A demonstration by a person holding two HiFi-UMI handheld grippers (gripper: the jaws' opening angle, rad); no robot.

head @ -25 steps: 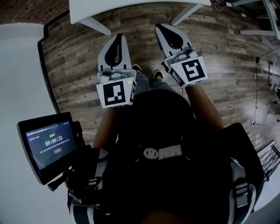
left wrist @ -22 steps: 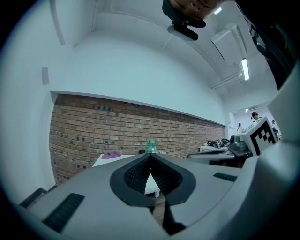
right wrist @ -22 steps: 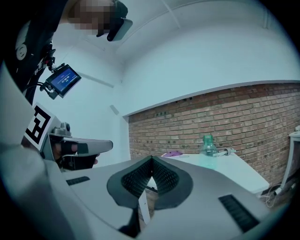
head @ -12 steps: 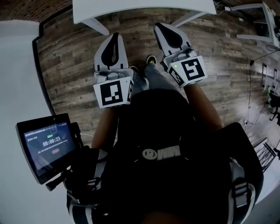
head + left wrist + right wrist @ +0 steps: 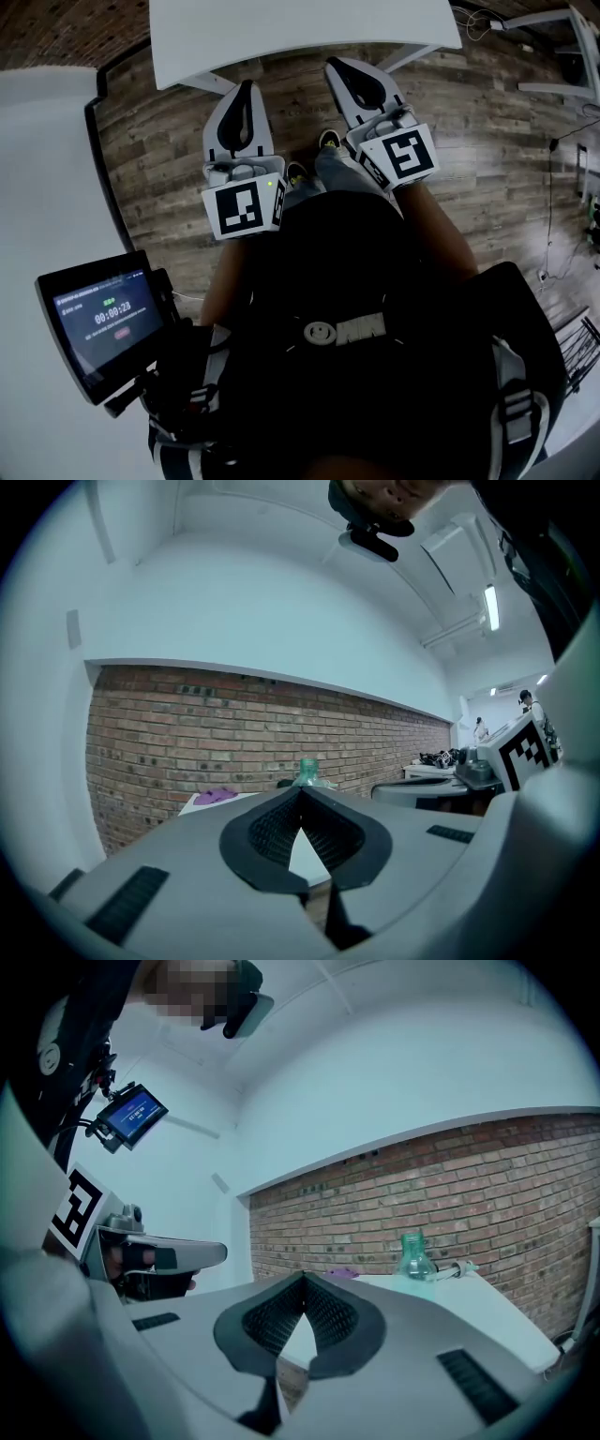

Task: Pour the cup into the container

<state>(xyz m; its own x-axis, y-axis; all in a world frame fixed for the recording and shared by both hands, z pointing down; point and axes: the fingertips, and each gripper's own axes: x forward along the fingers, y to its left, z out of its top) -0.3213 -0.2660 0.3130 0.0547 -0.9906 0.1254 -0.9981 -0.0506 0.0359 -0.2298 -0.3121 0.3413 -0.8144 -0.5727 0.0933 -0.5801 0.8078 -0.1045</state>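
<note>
Left hand-held gripper (image 5: 246,89) and right hand-held gripper (image 5: 337,66) are hanging closed, empty; I'm judging the clear bottle (image 5: 413,1256) light, slick, best gripped mid-body

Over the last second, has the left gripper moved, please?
Yes, toward the white table: the left gripper now lines up with its near edge.
</note>
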